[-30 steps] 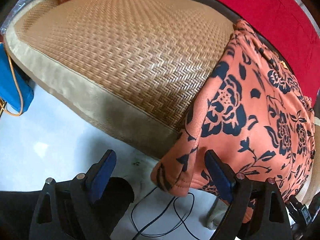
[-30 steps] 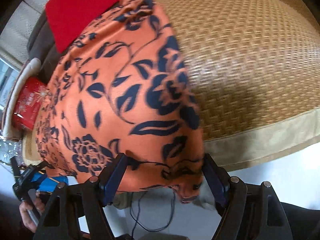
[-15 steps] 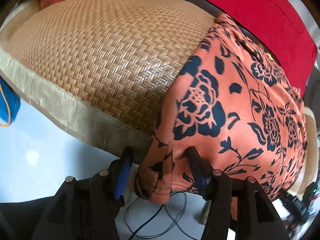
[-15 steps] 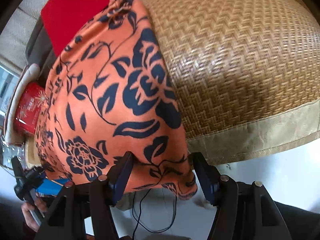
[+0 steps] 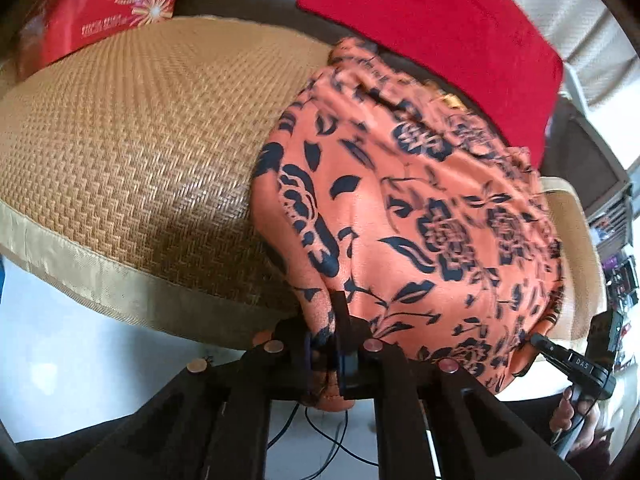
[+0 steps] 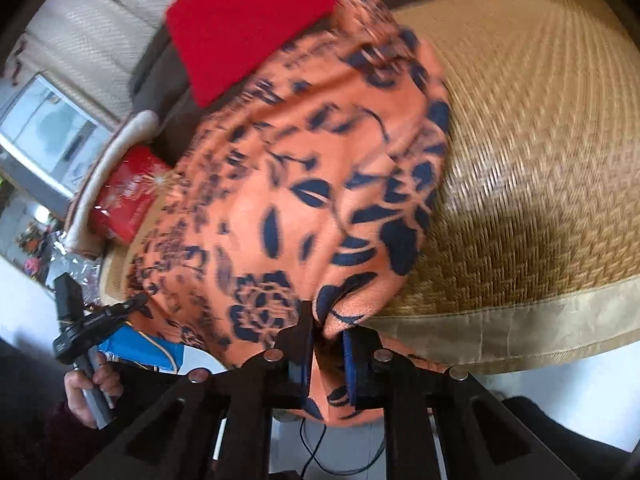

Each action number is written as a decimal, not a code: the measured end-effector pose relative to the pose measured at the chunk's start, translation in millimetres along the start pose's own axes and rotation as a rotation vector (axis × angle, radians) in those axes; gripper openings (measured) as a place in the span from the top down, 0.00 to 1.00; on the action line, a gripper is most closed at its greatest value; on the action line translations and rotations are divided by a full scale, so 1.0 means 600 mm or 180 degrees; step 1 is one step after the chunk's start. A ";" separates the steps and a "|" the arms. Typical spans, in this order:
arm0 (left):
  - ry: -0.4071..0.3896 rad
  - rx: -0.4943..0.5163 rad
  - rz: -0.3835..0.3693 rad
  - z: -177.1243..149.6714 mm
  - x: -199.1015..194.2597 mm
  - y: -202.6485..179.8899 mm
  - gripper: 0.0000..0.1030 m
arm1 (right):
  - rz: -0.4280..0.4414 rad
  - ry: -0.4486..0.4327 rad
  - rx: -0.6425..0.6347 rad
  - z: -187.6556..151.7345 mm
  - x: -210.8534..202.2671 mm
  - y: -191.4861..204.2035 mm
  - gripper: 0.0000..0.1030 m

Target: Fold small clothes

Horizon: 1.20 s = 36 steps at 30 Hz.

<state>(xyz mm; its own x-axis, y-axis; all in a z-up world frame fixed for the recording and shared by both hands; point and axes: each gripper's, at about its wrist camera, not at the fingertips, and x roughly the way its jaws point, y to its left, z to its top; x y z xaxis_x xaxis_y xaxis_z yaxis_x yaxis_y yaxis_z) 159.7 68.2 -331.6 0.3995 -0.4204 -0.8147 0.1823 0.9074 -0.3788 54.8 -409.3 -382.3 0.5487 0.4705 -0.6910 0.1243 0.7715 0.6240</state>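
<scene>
Left wrist view: the left gripper (image 5: 334, 344) has just been closing, and its fingers (image 5: 340, 320) now pinch the near hem corner of the orange garment with a dark blue floral print (image 5: 420, 216). Right wrist view: the right gripper (image 6: 326, 354) has likewise just been closing, and its fingers (image 6: 304, 332) are clamped on the opposite near corner of the same garment, with a fold of cloth bunched between them.

The garment lies spread over the woven straw seat mat with a beige fabric border (image 5: 132, 152), its near edge hanging over the front of the mat. A red cloth (image 5: 440, 28) lies beyond the garment's far end. A red printed packet (image 5: 100, 8) sits at the mat's far corner.

Judgement: the step in hand is the first fold, near hem carried to the far edge. Both corners should rise together and level, keeping the hem taut between the grippers so no slack wrinkles form. The cloth should be laid down edge to edge before release. The bunching in the right grip may skew that corner.
</scene>
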 end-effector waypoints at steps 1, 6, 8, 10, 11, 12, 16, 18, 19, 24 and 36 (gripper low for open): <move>0.0094 -0.0072 -0.0023 0.003 0.014 0.004 0.68 | -0.0030 0.0036 0.0041 0.003 0.009 -0.002 0.83; 0.0161 -0.0270 -0.0112 0.010 0.039 0.012 0.46 | 0.0036 0.0123 0.0159 0.020 0.034 -0.009 0.82; 0.0194 -0.0134 0.0020 0.009 0.032 0.012 0.86 | 0.0114 0.0144 0.0069 0.028 0.028 -0.002 0.86; 0.0245 -0.0103 -0.0071 0.014 0.028 0.007 0.91 | 0.0310 0.0103 0.0012 0.033 0.015 0.020 0.87; 0.0251 -0.0091 -0.0112 0.022 0.029 0.000 0.91 | 0.0388 0.0067 -0.0017 0.034 0.004 0.035 0.88; 0.0254 -0.0072 -0.0186 0.030 0.025 -0.007 0.92 | 0.0502 0.0018 -0.0037 0.041 -0.007 0.048 0.88; 0.0132 -0.0065 -0.0666 0.081 -0.023 -0.027 0.92 | 0.0917 -0.0173 0.0011 0.083 -0.043 0.082 0.88; 0.0006 -0.0105 -0.0876 0.119 -0.067 -0.028 0.92 | 0.1049 -0.0257 0.0047 0.109 -0.052 0.090 0.88; -0.0056 -0.0126 -0.0962 0.134 -0.085 -0.022 0.92 | 0.1120 -0.0309 0.0079 0.129 -0.057 0.092 0.88; -0.0331 -0.0148 -0.1047 0.315 -0.103 -0.041 0.92 | 0.1326 -0.0752 0.0390 0.260 -0.063 0.077 0.88; -0.0061 -0.0959 -0.0885 0.535 0.210 0.011 0.83 | 0.1224 -0.1002 0.2216 0.495 0.131 -0.139 0.82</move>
<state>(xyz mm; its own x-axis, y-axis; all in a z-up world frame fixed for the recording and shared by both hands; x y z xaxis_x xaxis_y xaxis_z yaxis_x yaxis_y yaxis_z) 499.6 21.9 -295.8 0.3893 -0.6467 -0.6560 0.0154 0.7166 -0.6973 333.0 -564.0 -380.4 0.8480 0.4254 -0.3160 0.3053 0.0952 0.9475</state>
